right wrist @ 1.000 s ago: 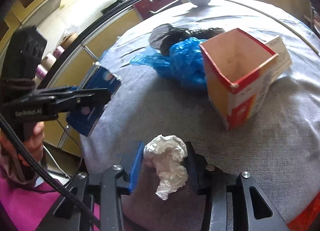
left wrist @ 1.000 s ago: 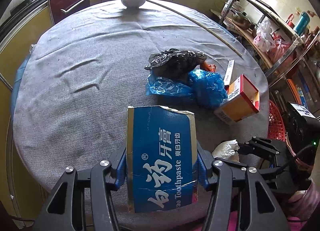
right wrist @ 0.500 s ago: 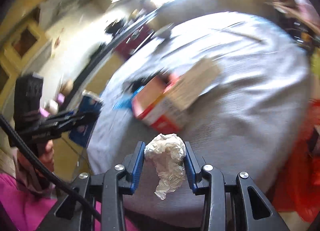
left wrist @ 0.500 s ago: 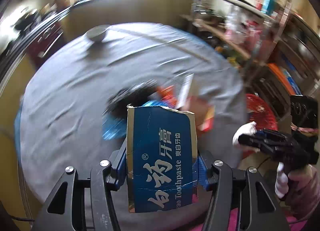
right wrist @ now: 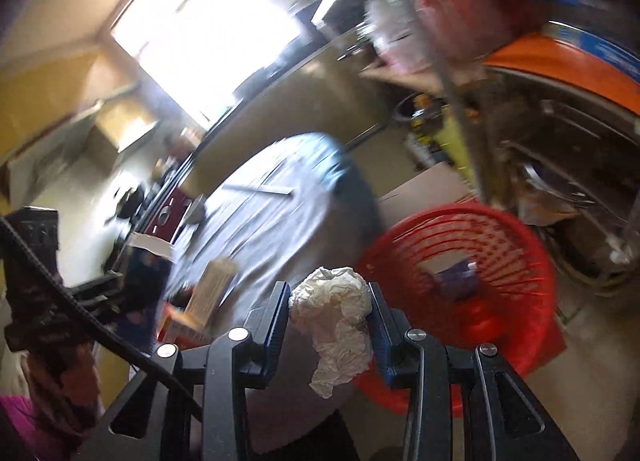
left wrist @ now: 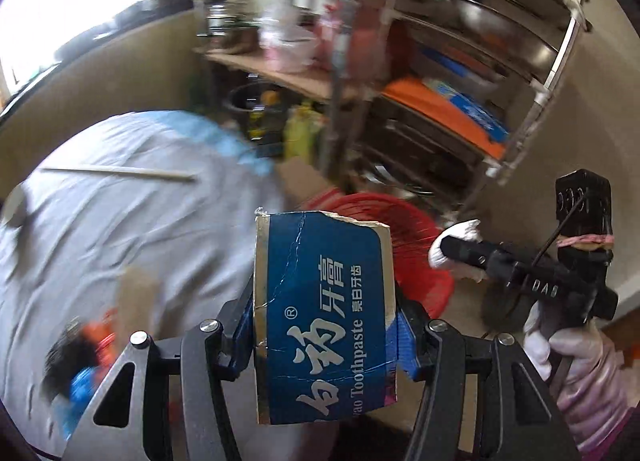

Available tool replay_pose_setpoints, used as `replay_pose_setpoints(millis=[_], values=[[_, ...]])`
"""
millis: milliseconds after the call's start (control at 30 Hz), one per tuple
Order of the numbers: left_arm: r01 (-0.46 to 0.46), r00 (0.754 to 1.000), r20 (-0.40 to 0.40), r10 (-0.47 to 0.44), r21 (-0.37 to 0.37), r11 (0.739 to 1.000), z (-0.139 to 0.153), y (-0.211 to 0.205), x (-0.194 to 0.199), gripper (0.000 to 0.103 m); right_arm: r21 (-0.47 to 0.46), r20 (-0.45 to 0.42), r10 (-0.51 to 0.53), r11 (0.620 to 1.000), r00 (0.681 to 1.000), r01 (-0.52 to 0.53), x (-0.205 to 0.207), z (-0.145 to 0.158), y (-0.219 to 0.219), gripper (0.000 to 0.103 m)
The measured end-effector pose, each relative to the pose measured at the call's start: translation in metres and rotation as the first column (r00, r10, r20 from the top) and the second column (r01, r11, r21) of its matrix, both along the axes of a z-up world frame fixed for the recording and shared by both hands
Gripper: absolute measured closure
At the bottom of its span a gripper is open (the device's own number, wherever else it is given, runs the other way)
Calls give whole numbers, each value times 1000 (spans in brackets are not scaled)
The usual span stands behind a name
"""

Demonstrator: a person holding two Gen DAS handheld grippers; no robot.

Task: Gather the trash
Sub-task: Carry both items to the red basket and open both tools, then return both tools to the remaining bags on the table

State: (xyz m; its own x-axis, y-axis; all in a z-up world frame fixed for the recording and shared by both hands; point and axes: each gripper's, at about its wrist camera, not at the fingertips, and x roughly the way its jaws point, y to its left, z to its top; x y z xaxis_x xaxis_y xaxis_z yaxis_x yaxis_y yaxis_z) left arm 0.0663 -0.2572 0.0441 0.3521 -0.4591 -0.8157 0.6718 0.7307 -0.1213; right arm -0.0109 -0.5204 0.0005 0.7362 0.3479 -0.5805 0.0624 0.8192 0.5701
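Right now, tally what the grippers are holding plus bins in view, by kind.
Toothpaste box: 1, in left gripper
Crumpled paper: 1, in right gripper
Red basket: 1, on the floor beside the table
Total: 3

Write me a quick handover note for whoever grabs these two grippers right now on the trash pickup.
Left gripper: shut on the blue toothpaste box, held off the table's edge.
Right gripper: shut on the crumpled white paper, close to the red basket on the floor beside the table.
Done: both pieces are picked up. Something dark already lies in the basket.
Left: drop both into the basket, then go back for the carton and the plastic bags on the table; these views are blurred.
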Motion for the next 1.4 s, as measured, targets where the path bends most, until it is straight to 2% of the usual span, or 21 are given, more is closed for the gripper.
replay_pose_setpoints(millis=[33, 67, 133, 200, 233, 300, 367, 533, 833, 1100, 1400], values=[[24, 1000, 1, -24, -12, 1000, -1, -14, 2, 43, 3, 1, -17, 1000, 1000, 17, -3, 1, -10, 62], [42, 999, -1, -42, -19, 999, -3, -24, 4, 42, 8, 1, -31, 999, 1000, 31, -3, 2, -13, 57], [74, 997, -21, -74, -23, 997, -9, -45, 7, 42, 37, -2, -67, 997, 998, 67, -6, 0, -27, 53], [80, 996, -29, -80, -12, 997, -15, -58, 9, 36, 73, -1, -94, 993, 996, 93, -8, -3, -36, 48], [70, 997, -25, -70, 2, 998, -17, -61, 10, 34, 91, -4, -114, 989, 993, 114, -10, -5, -40, 43], [64, 998, -15, -64, 21, 998, -20, -60, 7, 34, 133, -10, -141, 981, 990, 141, -9, -9, -48, 43], [54, 998, 26, -55, 54, 997, -17, -56, 3, 34, 133, -6, -157, 979, 988, 157, -10, -10, -51, 43], [-52, 990, 139, 33, 133, 990, -3, -24, -2, 32, 122, 34, -134, 984, 990, 128, -5, -2, -44, 43], [-239, 953, 229, 200, 160, 958, 16, 44, -8, 32, 66, 74, -13, 998, 997, 8, 17, 21, 7, 43], [-336, 922, 249, 297, 135, 932, 24, 102, -14, 32, 17, 79, 94, 995, 992, -96, 38, 35, 60, 43], [-426, 888, 228, 399, 84, 901, 26, 174, -21, 32, -24, 59, 214, 977, 975, -213, 56, 46, 120, 43]])
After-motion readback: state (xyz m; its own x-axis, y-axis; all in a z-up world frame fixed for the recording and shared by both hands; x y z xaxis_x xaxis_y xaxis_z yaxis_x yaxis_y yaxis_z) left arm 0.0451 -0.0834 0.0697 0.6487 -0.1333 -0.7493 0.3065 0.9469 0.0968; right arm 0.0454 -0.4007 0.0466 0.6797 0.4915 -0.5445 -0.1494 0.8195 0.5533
